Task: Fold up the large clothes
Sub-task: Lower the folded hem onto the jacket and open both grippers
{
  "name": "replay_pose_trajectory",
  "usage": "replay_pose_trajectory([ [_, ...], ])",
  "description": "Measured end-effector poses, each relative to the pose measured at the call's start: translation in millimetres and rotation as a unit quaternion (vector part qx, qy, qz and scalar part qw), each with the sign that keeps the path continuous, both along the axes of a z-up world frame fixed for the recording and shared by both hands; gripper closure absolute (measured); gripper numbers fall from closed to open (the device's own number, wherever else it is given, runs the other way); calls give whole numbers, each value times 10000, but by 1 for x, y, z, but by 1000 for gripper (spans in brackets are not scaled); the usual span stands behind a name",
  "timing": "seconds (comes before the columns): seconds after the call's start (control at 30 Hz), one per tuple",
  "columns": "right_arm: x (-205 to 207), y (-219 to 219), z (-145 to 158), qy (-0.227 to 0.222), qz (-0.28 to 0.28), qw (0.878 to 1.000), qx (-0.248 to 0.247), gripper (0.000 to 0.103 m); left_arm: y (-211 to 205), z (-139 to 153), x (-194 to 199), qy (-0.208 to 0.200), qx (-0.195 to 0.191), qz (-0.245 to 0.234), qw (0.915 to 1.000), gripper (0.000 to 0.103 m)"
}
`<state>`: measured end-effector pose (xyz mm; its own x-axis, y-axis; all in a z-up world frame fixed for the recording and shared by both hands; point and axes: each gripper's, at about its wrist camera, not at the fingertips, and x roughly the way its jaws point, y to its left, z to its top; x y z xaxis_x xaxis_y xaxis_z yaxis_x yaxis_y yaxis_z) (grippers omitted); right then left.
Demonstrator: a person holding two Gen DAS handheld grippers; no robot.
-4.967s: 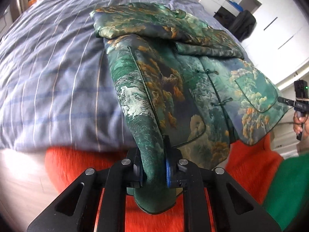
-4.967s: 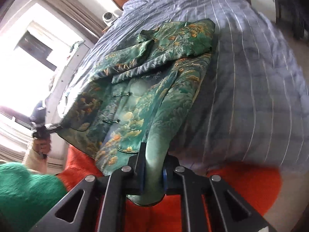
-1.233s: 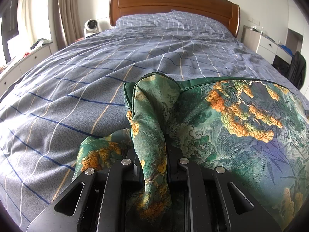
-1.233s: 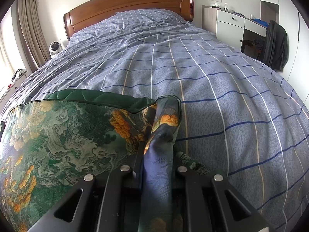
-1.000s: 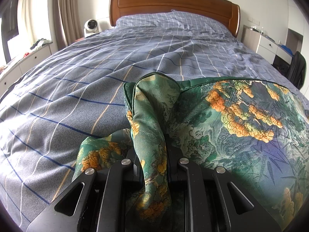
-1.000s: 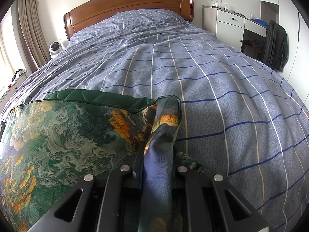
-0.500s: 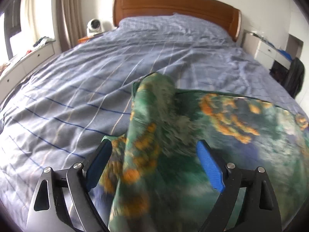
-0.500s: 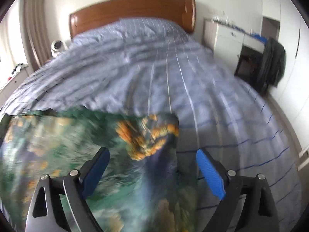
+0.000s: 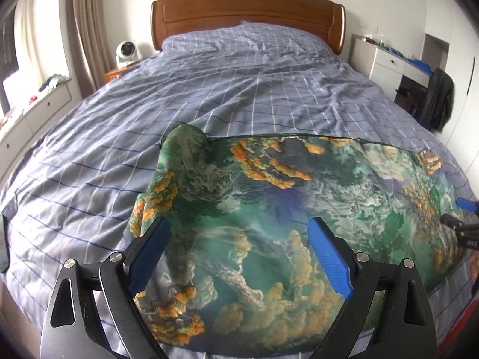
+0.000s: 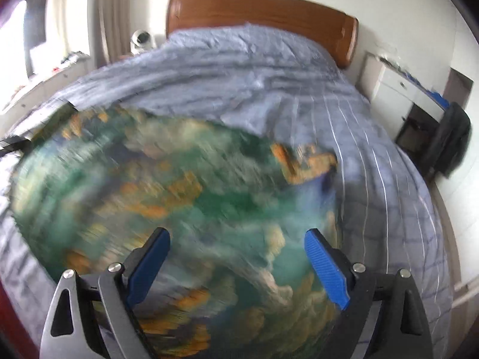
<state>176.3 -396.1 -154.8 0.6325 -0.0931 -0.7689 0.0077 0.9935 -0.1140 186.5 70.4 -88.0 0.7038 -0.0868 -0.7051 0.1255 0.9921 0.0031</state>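
A green satin jacket with orange and white landscape print (image 9: pixel 299 209) lies folded over at the near end of the bed. My left gripper (image 9: pixel 238 254) is open and empty above the jacket's left part, blue pads spread wide. My right gripper (image 10: pixel 236 257) is open and empty above the jacket (image 10: pixel 155 197), which is blurred by motion in the right wrist view. The right gripper's tip also shows at the right edge of the left wrist view (image 9: pixel 462 224).
The bed has a blue checked cover (image 9: pixel 239 89) and a wooden headboard (image 9: pixel 248 12). A white fan (image 9: pixel 127 52) stands at the far left. White drawers (image 9: pixel 389 62) and a dark garment on a chair (image 9: pixel 438 101) stand at the right.
Both grippers have opened and let go of the jacket's edge, which now lies on the bed. Both have pulled back and risen a little; the right one is still moving.
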Motion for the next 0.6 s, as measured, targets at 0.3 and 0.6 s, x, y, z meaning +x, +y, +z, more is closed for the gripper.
replay_pose_trajectory([
  [0.3, -36, -20, 21, -357, -236, 9991, 36, 10, -22, 4, -6, -11, 103, -151, 9998, 9],
  [0.6, -82, 11, 47, -850, 138, 9937, 721, 10, -109, -9, 66, 316, -26, -1114, 9933, 6],
])
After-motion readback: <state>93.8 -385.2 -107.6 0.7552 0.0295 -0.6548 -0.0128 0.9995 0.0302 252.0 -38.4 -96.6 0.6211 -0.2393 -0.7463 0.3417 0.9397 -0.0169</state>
